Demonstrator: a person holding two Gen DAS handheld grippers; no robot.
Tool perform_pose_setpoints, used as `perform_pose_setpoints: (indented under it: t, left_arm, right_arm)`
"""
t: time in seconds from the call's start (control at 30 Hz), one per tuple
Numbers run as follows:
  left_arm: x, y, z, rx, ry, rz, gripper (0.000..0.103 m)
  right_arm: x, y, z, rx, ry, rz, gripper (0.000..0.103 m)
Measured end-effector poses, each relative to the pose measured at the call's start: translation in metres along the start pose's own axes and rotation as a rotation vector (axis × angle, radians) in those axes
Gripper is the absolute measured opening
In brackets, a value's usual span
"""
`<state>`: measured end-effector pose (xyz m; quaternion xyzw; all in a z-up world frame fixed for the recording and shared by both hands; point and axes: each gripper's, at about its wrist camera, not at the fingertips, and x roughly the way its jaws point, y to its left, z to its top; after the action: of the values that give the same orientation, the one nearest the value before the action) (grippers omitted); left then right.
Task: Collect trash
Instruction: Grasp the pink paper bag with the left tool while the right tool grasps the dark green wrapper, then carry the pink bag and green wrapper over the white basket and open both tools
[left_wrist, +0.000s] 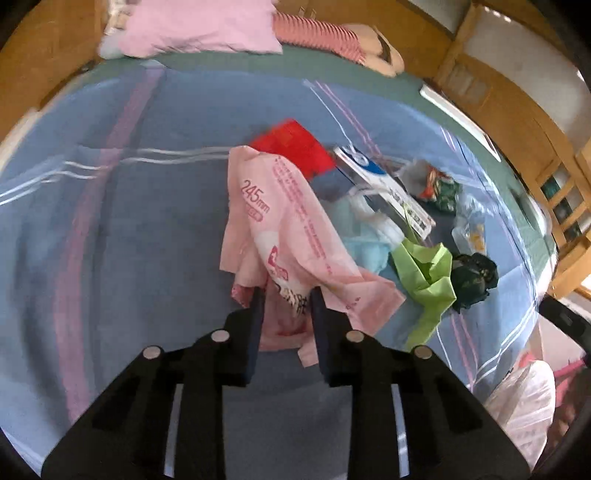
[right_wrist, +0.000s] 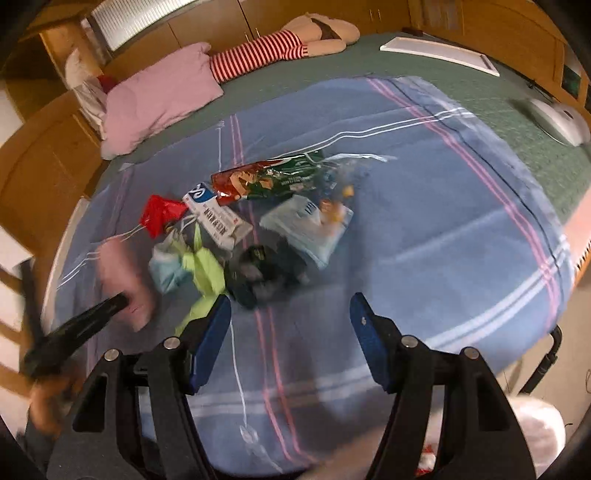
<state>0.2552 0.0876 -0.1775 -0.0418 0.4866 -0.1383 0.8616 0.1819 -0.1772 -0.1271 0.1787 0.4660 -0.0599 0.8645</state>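
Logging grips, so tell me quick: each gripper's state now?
Left gripper: shut on the pink wrapper.
Right gripper: open, holding nothing.

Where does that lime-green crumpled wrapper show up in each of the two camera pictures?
Left wrist view: green wrapper right of centre, beside the pink package.
Right wrist view: green wrapper left of centre, just above the near blue finger.
Shared landmark: the dark crumpled bag right next to it.

Soft, even daylight, slightly washed out. Fisheye bending curves the edges under dark corner vignettes. Motion blur smears the right wrist view, worst at near left.
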Motion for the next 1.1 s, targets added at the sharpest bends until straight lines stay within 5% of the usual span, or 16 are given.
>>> perform_pose_setpoints:
  t: [0.23,0.33,0.47,0.63,0.77,0.83,1.1]
  left_arm:
    - [-0.062,0.04,-0.021,-0.077,-0.118,-0.011,0.026]
    - [-0.068,0.049,-0.027,-0.096,-0.114,0.011,0.026]
    - [-0.067,0.046,-0.026,-0.091,-0.097,0.02,0.026]
    - [-0.065,0.043,-0.031,-0.076,-0.079,0.02,0.026]
    - [-0.057,0.05,-0.034,-0.113,-0.035,0.033,0.027]
    - [-0.053,0.055,-0.035,-0.141,-0.012,0.03,0.027]
    - [-0.055,0.068,-0.037,-0.234,-0.026,0.029,0.062]
  right_arm:
    - [0.059,0.025,0.015,-0.054,0.072,-0.067,0.066]
    - [0.056,0.038,0.008,-0.137,0.069,-0.065,0.04]
    - [0.028,0.049,-0.013,-0.201,0.073,0.032,0.035]
    - [0.008,0.049,-0.028,-0.233,0.096,0.097,0.035]
    - [0.01,0.046,-0.032,-0.244,0.09,-0.045,0.05]
    - [0.01,0.043,-0.03,-0.21,0.083,-0.047,0.055]
    - [0.033,0.045,-0.033,-0.202,0.118,-0.101,0.065]
